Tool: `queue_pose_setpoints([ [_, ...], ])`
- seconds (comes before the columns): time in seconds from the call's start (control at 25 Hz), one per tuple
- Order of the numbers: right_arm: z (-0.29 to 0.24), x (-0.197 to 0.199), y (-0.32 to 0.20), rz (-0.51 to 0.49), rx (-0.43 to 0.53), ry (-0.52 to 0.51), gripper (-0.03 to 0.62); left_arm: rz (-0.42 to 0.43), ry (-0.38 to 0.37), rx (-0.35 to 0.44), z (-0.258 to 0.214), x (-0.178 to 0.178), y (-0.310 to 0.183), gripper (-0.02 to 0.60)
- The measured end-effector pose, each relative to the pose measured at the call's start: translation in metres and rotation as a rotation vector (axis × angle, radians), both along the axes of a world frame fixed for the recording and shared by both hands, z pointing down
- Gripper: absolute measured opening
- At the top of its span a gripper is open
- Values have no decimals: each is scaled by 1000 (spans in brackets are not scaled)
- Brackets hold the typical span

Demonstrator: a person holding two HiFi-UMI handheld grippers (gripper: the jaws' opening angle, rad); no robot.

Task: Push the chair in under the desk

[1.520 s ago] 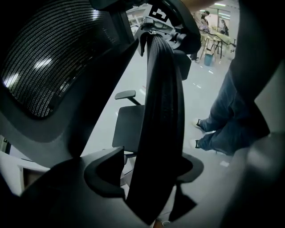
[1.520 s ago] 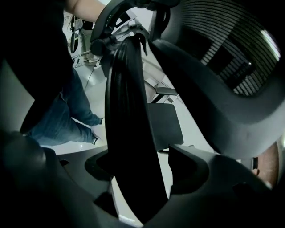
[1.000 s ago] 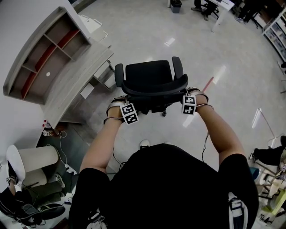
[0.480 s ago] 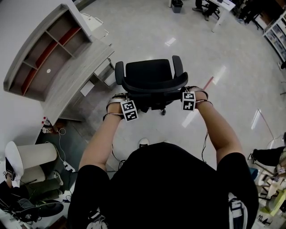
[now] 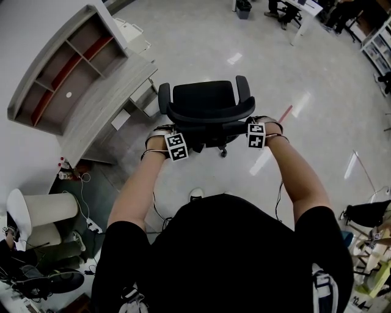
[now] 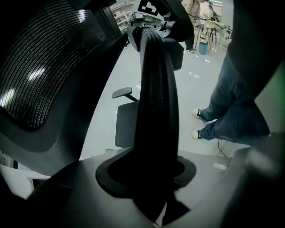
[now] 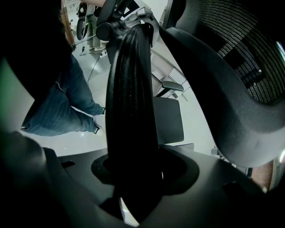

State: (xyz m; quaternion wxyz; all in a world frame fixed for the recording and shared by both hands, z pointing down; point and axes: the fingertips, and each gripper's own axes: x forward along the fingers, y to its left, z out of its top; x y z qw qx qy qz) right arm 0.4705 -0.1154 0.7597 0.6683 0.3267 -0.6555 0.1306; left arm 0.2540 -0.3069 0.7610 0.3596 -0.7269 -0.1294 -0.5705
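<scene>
Item: chair (image 5: pixel 204 101), on open floor just right of the desk (image 5: pixel 98 107), not yet under it.
Your left gripper (image 5: pixel 173 142) and right gripper (image 5: pixel 255 131): jaws have just been closing and are clamped on the backrest rim (image 5: pixel 211 126).
Hazard: if you push unevenly, the seat probably swivels and the armrest (image 5: pixel 164 98) strikes the desk edge.

seen from overhead, the jaws of the left gripper (image 6: pixel 153 178) and right gripper (image 7: pixel 133 178), which have just been closing on the chair (image 5: pixel 204 98) back's top edge, disappear behind that edge. most of the chair's base is hidden beneath its seat. the space under the desk (image 5: pixel 104 101) can't be seen. people (image 5: pixel 275 7) at the top edge are cut off.
</scene>
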Motion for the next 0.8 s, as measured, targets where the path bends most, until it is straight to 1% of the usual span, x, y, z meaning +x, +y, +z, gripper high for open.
queue_pose_setpoints([
  [0.4, -1, -3, 4, -5, 35, 15, 192, -22, -15, -7, 1, -8, 9, 153],
  [0.56, -4, -7, 8, -30, 48, 18, 177, -29, -21, -12, 0, -13, 15, 153],
  [0.8, -6, -19, 9, -78, 72, 42, 158, -54, -26, -19, -1, -30, 22, 153],
])
